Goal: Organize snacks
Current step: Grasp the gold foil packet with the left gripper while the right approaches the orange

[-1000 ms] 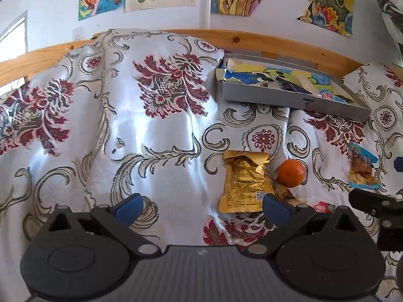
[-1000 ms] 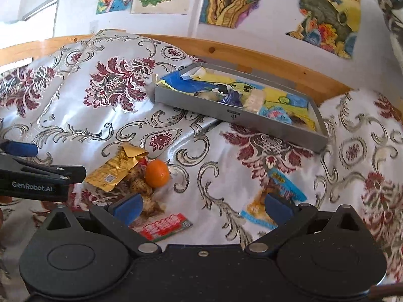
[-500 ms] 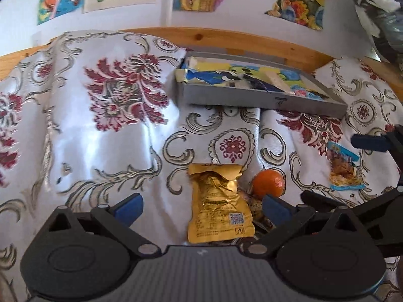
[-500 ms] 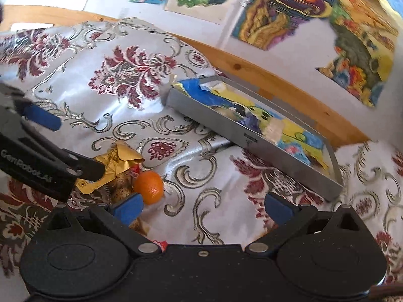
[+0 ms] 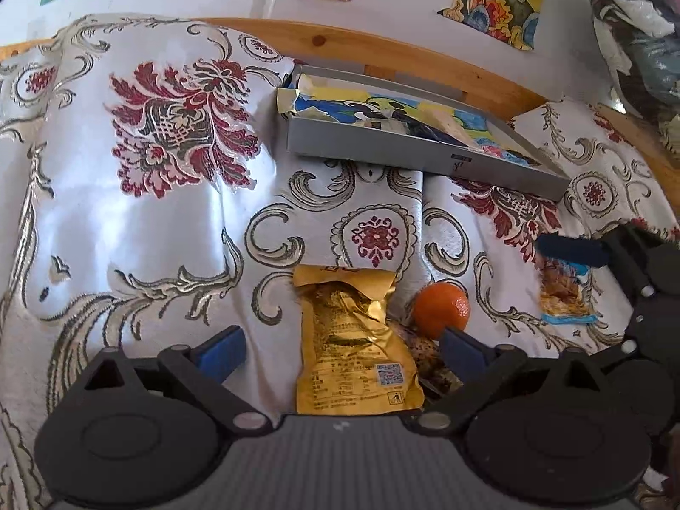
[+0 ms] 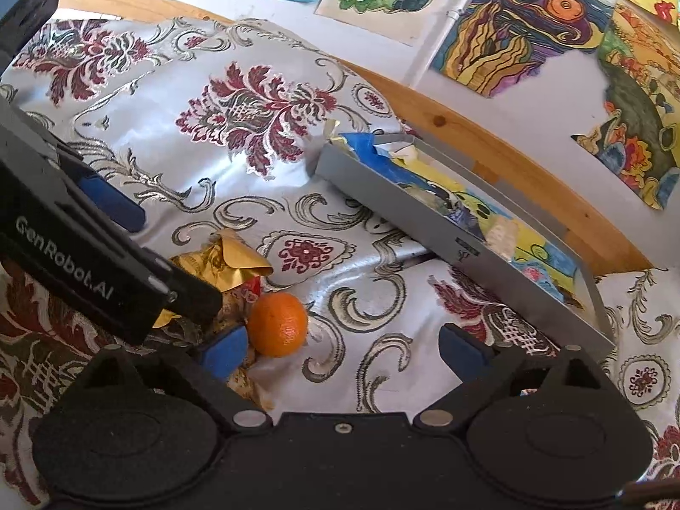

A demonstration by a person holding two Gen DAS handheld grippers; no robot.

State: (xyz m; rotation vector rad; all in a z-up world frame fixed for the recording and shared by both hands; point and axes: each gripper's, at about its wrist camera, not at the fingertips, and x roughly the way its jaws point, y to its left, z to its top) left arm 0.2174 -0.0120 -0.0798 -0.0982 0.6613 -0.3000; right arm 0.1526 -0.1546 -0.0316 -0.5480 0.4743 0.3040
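Note:
A gold foil snack packet (image 5: 352, 348) lies on the patterned cloth between the open fingers of my left gripper (image 5: 340, 350). Just right of it sit an orange (image 5: 442, 310) and a brownish wrapped snack (image 5: 425, 350). A blue-edged snack packet (image 5: 563, 293) lies farther right, partly under my right gripper (image 5: 595, 255). In the right wrist view my right gripper (image 6: 346, 352) is open, the orange (image 6: 278, 325) just inside its left finger, the gold packet (image 6: 221, 261) partly hidden behind my left gripper (image 6: 97, 255). The grey tray (image 5: 425, 155) holds several snacks.
The silver cloth with red flowers (image 5: 178, 140) is creased and bunched over a wooden-edged surface (image 5: 425, 59). The grey tray (image 6: 399, 208) lies at the back near the wall with paintings (image 6: 510, 25). A bundle of clothing (image 5: 637, 34) hangs at the far right.
My left gripper has come forward over the gold packet, which now lies between its fingers. My right gripper has swung left and closer to the orange.

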